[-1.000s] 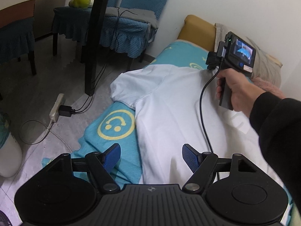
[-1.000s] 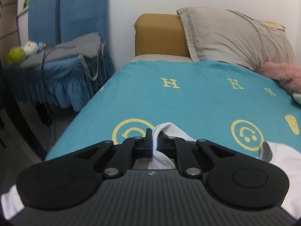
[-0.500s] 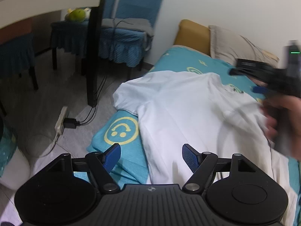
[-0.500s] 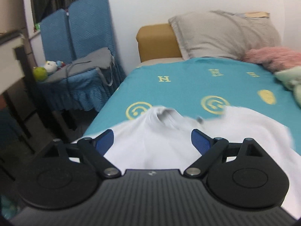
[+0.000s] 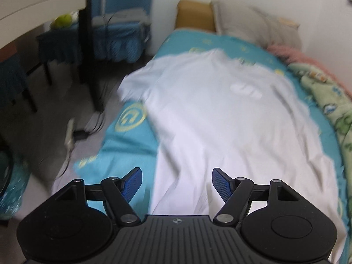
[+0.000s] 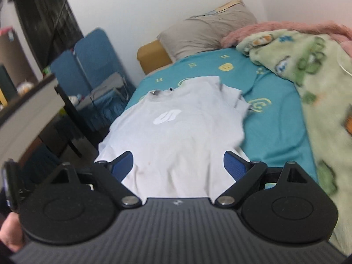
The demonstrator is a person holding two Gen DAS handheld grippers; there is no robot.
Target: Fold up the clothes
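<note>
A white T-shirt (image 5: 220,114) lies spread front-up on the teal bedsheet (image 5: 129,136), collar toward the pillow, with a white logo on the chest (image 6: 167,117). Its left sleeve hangs near the bed's edge and its right sleeve (image 6: 238,102) is rumpled. My left gripper (image 5: 177,181) hovers open over the shirt's lower hem, nothing between its blue pads. My right gripper (image 6: 178,165) is also open and empty, above the lower part of the shirt (image 6: 176,136).
A green patterned blanket (image 6: 312,83) and a pink fluffy one (image 6: 286,27) fill the bed's right side. A grey pillow (image 6: 206,33) leans at the headboard. Left of the bed stand a dark table leg (image 5: 88,55), blue-covered chairs (image 6: 88,66), and a power strip (image 5: 70,132) on the floor.
My right gripper let go of the shirt's collar, opened wide and pulled back toward the hem. The left gripper drifted along the bed. The right hand is gone from the left wrist view.
</note>
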